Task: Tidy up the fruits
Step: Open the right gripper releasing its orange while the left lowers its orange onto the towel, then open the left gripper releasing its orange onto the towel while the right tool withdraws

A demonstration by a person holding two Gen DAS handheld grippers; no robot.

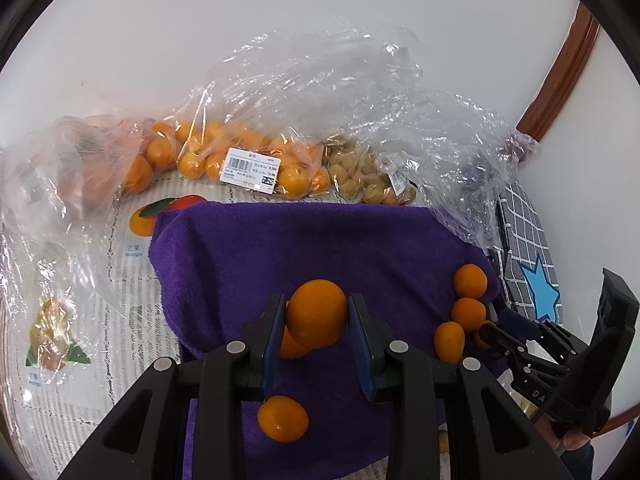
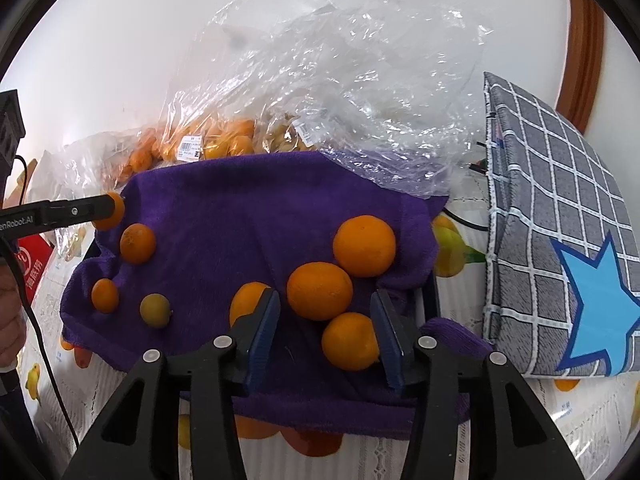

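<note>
Left claw [image 1: 317, 320] gripping one orange [image 1: 317, 313] above the towel [image 1: 320, 248].
Right claw [image 2: 325, 322] is hanging wide over loose oranges [image 2: 319, 290], probably sorting them by size; bagged fruit [image 1: 240, 160] is waiting behind on the desk [image 1: 120, 340].

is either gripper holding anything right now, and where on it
The left gripper pinches an orange fruit across its middle. The right gripper is open, holding nothing.

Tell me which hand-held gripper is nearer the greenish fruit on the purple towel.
Left. The left hand-held gripper, shut on an orange fruit, sits just beyond the greenish fruit. The right hand-held gripper is open farther right, among the bigger oranges.
</note>
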